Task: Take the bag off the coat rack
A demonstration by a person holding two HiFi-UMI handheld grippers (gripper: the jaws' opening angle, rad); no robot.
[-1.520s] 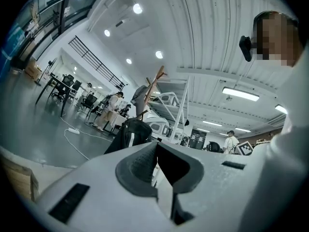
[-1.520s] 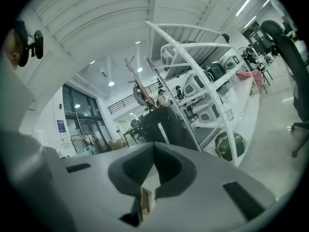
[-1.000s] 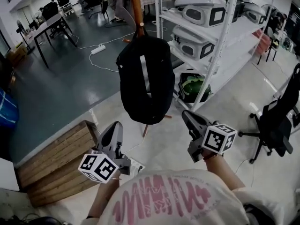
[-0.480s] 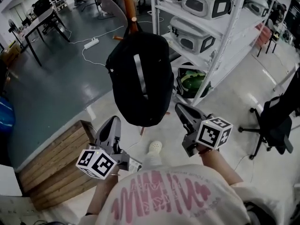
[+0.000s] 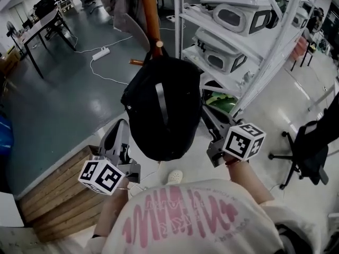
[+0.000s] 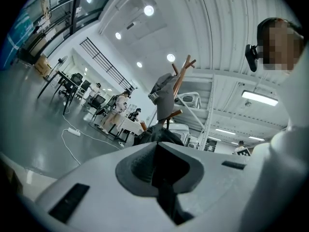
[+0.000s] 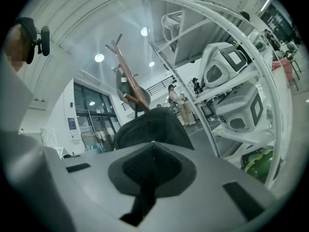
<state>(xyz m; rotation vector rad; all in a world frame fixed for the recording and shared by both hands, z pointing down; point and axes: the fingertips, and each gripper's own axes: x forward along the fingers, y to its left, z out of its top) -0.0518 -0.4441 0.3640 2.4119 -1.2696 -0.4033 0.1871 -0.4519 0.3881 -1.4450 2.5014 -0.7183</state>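
Observation:
A black backpack (image 5: 164,107) with a grey stripe hangs by its top loop from a peg of the wooden coat rack (image 5: 150,15). My left gripper (image 5: 121,126) is shut and empty, just left of the bag's lower half. My right gripper (image 5: 205,121) is also shut, with its tip close beside the bag's right edge; whether it touches the bag I cannot tell. In the left gripper view the bag (image 6: 157,133) shows just over the shut jaws, below the rack (image 6: 179,76). The right gripper view has the bag (image 7: 149,124) straight ahead of its shut jaws.
A white metal shelf unit (image 5: 267,33) carrying white devices stands close on the right of the bag. A wooden crate (image 5: 58,181) lies low at the left. An office chair (image 5: 312,150) is at the right. A power strip (image 5: 100,52) and its cable lie on the dark floor.
Both grippers have moved forward to the bag's sides. The bag now looks nearer, and the right gripper's tip has come up against its edge.

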